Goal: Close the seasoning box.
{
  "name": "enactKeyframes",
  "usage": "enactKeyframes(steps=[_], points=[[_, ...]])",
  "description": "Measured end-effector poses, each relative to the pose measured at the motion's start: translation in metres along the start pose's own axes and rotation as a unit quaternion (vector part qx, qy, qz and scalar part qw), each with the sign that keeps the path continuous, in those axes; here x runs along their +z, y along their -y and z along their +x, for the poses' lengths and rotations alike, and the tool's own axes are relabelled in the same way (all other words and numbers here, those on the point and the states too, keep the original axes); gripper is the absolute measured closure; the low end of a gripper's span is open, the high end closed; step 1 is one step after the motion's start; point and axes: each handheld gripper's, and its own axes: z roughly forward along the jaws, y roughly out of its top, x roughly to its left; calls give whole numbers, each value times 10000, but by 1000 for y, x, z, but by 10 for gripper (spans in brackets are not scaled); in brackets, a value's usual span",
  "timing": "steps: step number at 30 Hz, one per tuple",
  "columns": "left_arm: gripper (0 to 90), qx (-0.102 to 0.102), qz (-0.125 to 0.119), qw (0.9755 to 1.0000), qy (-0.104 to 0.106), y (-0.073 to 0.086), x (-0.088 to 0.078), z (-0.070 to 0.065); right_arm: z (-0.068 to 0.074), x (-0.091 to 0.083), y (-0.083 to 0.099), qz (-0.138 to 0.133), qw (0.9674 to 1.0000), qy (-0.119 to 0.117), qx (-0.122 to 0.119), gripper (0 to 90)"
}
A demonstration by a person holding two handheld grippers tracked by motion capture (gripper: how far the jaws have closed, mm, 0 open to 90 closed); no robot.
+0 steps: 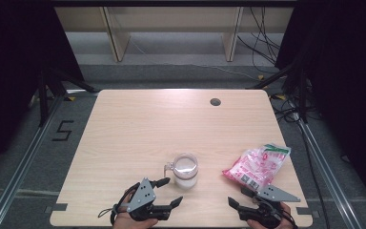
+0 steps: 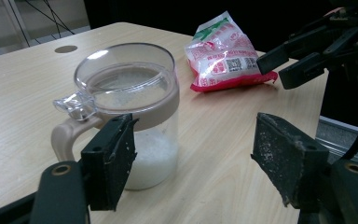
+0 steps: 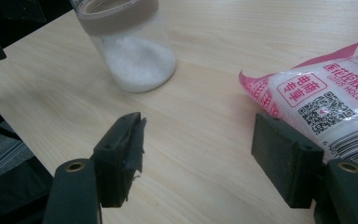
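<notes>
High view: clear round plastic jar (image 1: 186, 171), crinkly pink bag (image 1: 257, 165), both grippers' jaws wide, empty.

clear jar (image 1: 186, 171) with tan collar, handle and closed clear lid stands upright, part-filled with white grains. pink-and-white sealed bag (image 1: 257, 165) lies flat, well right of it.

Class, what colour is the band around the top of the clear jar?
Beige-tan, matching the handle; the band shows best in the left gripper view.
</notes>
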Motion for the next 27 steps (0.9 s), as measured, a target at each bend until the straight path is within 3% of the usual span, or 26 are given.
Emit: enactKeyframes(steps=[6,7,11,12,15,17,18,21,22,23,27], points=[[292,-38,45,10000,28,4,2,-4,1,-1,0,71,10000,26,12,346],[291,-12,66,10000,58,5,2,-4,-2,0,0,43,9999,22,-140,346],[290,-34,83,9999,76,7,3,-6,-2,0,0,49,9998,15,-170,345],[290,-39,77,9999,71,8,3,-6,2,-1,0,105,9999,13,11,345],[288,28,158,9999,65,10,3,-8,-1,-1,1,138,9996,52,-231,343],[288,49,147,9998,106,12,4,-9,0,1,2,107,9997,-12,-219,339],[286,57,218,9997,103,14,4,-10,1,0,2,251,9994,31,-244,329],[281,69,231,9996,171,16,5,-10,3,1,4,277,9993,-10,-245,326],[279,44,264,9995,153,18,6,-12,6,0,6,354,9993,-7,-124,325],[278,44,264,9995,153,18,6,-12,5,-1,6,358,9990,3,-265,324],[278,45,323,9993,205,23,10,-15,6,-1,9,414,9988,-68,-249,322]])
